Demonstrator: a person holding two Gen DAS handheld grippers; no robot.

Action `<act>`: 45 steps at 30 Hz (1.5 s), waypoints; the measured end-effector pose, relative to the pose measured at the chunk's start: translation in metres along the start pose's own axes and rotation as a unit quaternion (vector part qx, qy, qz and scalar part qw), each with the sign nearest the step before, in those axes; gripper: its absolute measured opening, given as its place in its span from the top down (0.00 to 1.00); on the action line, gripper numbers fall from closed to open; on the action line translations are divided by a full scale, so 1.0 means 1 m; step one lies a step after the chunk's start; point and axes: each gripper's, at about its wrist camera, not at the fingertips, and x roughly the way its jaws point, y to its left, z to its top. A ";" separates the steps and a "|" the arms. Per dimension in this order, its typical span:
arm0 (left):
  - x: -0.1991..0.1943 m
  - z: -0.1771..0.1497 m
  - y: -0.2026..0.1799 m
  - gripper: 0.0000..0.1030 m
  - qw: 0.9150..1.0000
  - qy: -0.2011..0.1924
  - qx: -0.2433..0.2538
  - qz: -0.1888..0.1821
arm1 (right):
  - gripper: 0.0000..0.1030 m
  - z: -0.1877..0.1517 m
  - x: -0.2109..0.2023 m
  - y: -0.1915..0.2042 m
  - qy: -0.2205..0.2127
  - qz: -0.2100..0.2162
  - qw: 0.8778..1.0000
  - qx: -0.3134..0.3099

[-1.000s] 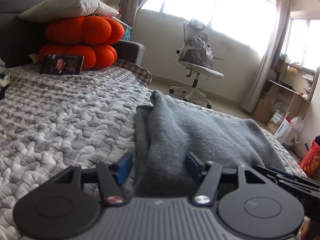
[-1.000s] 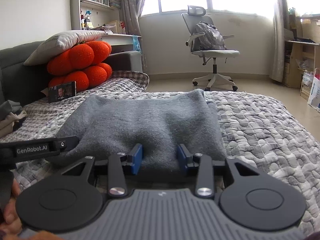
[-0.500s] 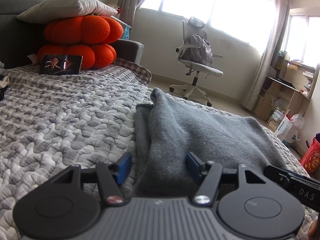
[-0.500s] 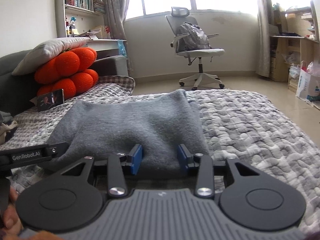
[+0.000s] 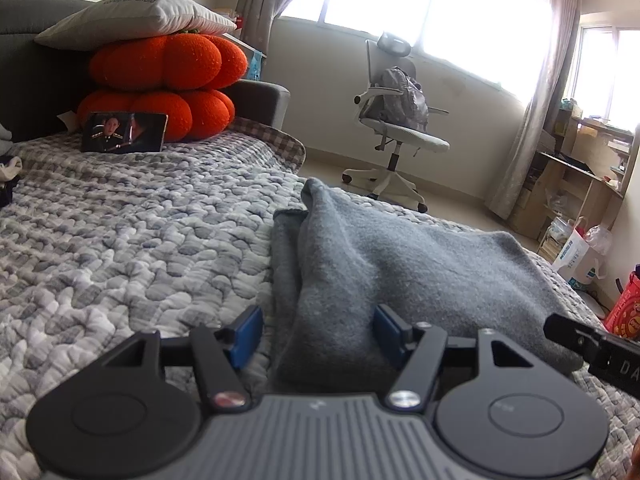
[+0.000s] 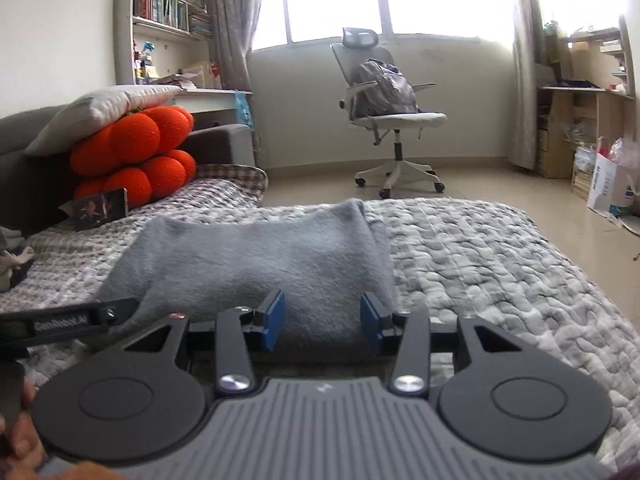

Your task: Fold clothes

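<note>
A folded grey fleece garment [image 5: 400, 264] lies on the quilted bed cover [image 5: 120, 240]; it also shows in the right wrist view [image 6: 256, 256]. My left gripper [image 5: 318, 334] is open, its blue pads either side of the garment's near left corner, just above it. My right gripper [image 6: 322, 320] is open, its pads either side of the near right edge of the garment. Neither holds cloth. The right tool's tip [image 5: 592, 348] shows at the left view's right edge, and the left tool [image 6: 68, 320] at the right view's left edge.
Orange pumpkin cushions [image 5: 160, 88] under a grey pillow [image 5: 136, 16] sit at the bed's head, with a photo card [image 5: 124, 132] in front. An office chair with a backpack [image 6: 384, 108] stands on the floor beyond the bed. Other clothes [image 6: 10, 256] lie at the left.
Both grippers have pulled back a little from the garment and risen slightly; the right view has swung, so the chair sits more centred. The garment lies unmoved.
</note>
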 end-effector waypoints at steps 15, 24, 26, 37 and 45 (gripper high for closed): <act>0.001 0.000 -0.004 0.36 1.000 -0.001 0.012 0.011 | 0.53 0.001 0.022 0.034 0.020 0.042 0.997 -0.058; 0.000 0.001 -0.005 0.34 1.000 -0.001 0.013 0.012 | 0.45 -0.002 0.019 0.012 0.035 0.027 0.998 -0.042; 0.000 0.001 -0.004 0.33 1.000 0.000 0.013 0.012 | 0.46 -0.002 0.017 0.005 0.037 0.027 0.998 -0.034; -0.001 0.000 -0.002 0.28 1.000 0.001 0.015 0.016 | 0.39 -0.003 0.015 -0.042 0.060 -0.015 0.997 0.048; -0.002 0.000 -0.001 0.24 1.000 0.002 0.016 0.022 | 0.38 -0.005 0.013 -0.045 0.057 -0.009 0.997 0.053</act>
